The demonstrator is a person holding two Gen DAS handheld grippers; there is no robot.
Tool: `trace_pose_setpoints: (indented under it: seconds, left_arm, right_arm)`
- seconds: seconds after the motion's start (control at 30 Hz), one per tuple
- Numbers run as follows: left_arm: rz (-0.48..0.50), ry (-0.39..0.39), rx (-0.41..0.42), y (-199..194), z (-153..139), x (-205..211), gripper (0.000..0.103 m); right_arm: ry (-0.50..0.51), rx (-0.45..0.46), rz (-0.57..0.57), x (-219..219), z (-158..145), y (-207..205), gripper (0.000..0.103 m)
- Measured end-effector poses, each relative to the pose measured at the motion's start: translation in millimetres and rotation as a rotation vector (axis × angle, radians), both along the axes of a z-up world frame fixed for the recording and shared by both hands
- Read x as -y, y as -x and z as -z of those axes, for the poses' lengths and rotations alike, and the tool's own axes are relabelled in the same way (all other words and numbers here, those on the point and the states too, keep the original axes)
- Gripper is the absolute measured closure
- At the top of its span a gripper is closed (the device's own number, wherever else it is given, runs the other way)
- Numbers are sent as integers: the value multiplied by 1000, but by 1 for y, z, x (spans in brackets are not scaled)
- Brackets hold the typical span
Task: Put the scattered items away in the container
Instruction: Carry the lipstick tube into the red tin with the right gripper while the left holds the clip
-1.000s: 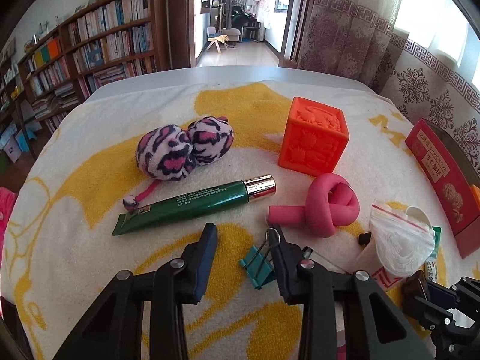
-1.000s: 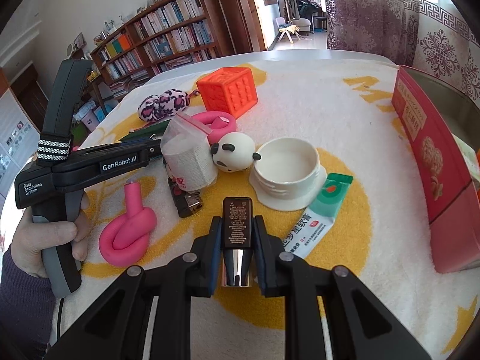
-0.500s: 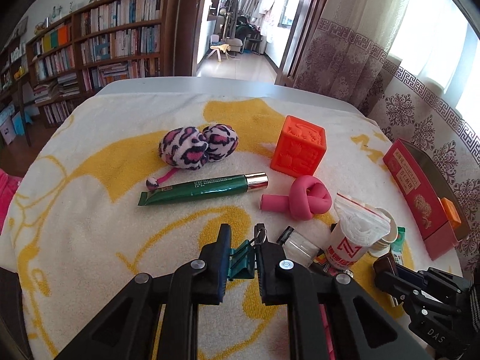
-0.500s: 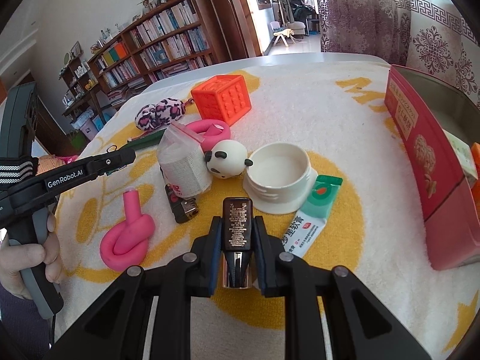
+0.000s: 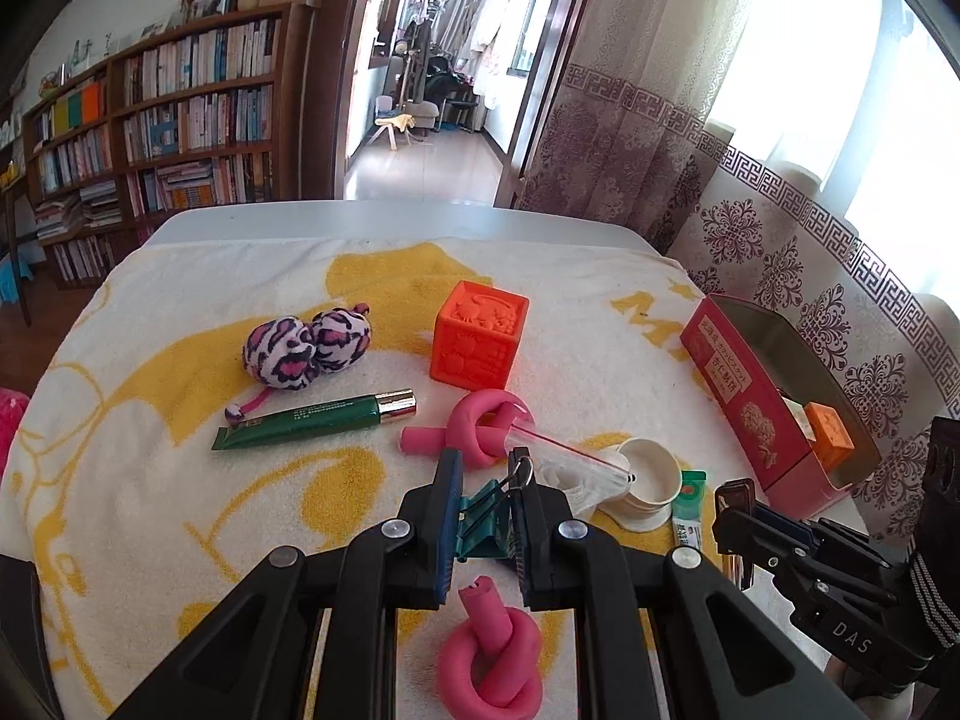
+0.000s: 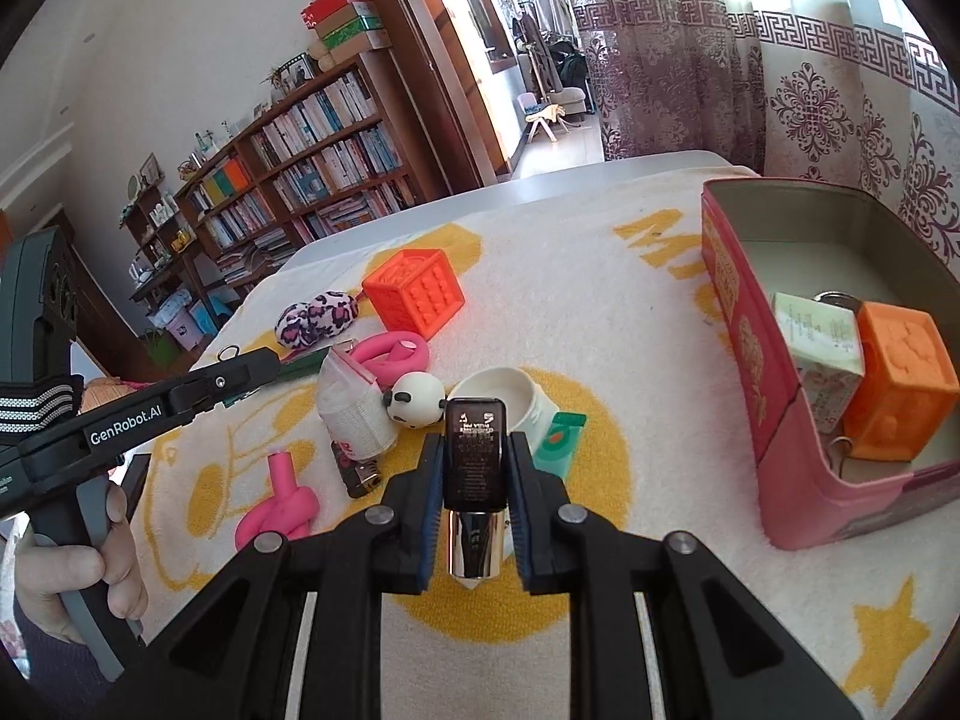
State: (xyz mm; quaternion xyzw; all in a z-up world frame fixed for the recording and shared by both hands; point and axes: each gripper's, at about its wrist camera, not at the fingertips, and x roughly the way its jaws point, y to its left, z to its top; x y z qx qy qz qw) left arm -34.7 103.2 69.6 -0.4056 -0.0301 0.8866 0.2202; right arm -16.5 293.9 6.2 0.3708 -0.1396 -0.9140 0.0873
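The left gripper is clamped on a teal binder clip, whose lower half is hidden between the pads; only its wire loops and upper edge show. The right gripper is clamped on a small black-and-chrome bottle, its printed label too small to read and its lower tip cut off behind the jaws.

Both items hang above a white towel with yellow patterns. The container, a pink-red tin box, stands at the right edge of the towel, open at the top. Already inside it (partly hidden by its near wall) are an orange cube and a pale printed carton; a metal ring shows behind them, though what it belongs to I cannot tell.

Scattered on the towel are a larger orange embossed cube, a leopard-print plush, a green tube with a metallic cap, two pink knotted foam pieces, a clear zip bag of white pads, a panda ball, a white cup and a green-and-white sachet. A small dark object beside the bag is hard to identify.
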Motion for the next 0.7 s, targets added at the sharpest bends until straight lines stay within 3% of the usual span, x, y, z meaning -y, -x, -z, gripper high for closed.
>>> trace_pose_setpoints:
  seconds: [0.27,0.5,0.7]
  left_arm:
    - [99,-12,-19,-10,-11,-54,86]
    - [165,-30,-23,-19,-17,-91,86]
    - [206,-28,-23,-23,-19,-113,86]
  right_arm:
    - [-17,-69,164,-70,-27,-23,81]
    - [-15,-32,276,-127,-24,-38,81]
    - [-58,9,292,-147,-17,-33,81]
